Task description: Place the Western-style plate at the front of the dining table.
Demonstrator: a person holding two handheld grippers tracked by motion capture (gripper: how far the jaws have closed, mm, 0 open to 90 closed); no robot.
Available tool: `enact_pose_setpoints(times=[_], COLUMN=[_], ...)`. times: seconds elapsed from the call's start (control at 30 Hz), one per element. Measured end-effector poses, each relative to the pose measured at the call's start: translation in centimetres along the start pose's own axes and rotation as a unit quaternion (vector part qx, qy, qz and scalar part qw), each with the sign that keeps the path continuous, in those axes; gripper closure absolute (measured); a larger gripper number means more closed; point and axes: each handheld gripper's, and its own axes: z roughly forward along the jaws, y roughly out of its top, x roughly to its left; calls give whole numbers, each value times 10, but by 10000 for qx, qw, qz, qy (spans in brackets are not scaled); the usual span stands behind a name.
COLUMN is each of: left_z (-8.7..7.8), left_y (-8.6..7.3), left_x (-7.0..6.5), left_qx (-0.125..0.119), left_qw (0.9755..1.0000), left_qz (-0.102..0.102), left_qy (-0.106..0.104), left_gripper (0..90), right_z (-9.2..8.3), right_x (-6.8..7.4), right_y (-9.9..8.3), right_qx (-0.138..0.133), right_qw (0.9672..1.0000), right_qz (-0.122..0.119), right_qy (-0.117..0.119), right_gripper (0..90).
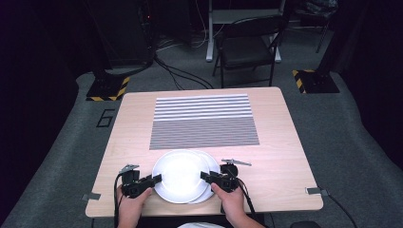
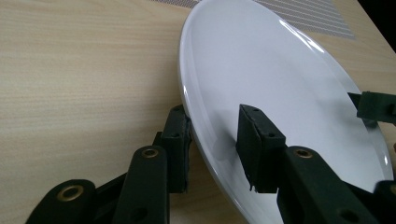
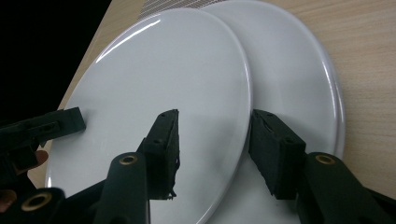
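Lifting the top plate (image 1: 179,175) off the lower plate (image 3: 303,93) at the desk's (image 1: 285,156) near edge calls for even pinches: the left tool (image 2: 212,149) and right tool (image 3: 212,144) each straddle opposite rims, jaws not visibly pressing yet.

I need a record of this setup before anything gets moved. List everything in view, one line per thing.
round glossy white plates: two, white, stacked off-centre at the table's near edge; top plate, lower plate
striped rectangular mat: one, grey and white, behind the plates
light wooden table: one, pale wood, centre of the room
folding chair: one, dark, beyond the table
floor stands with yellow-black bases: two, left and right beyond the table
left gripper: one, black, jaws straddling the top plate's rim
right gripper: one, black, jaws straddling the top plate's opposite rim
hands: two, at the near edge
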Motion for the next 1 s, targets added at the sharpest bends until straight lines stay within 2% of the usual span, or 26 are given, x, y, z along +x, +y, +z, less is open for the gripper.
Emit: enact_pose_setpoints(times=[0.37,0.53,0.6,0.7,1.0], left_z=[6,9,11,16,34], left_y=[21,30,33,38,50], left_x=[18,22,24,24,24], left_qx=[-190,-208,-232,-258,-278], left_qw=[9998,9997,9996,9996,9995], left_qz=[-36,-62,-132,-124,-122], left_qy=[42,63,37,72,-34], left_gripper=[679,690,694,697,697], right_z=[15,21,22,24,23], right_x=[5,6,7,7,-1], right_y=[10,16,18,21,33], right_qx=[123,175,200,217,89], right_qw=[9999,9998,9998,9997,9998], right_qz=[72,57,9,34,170], right_qy=[34,37,-1,-51,-105], right_gripper=[561,568,574,581,586])
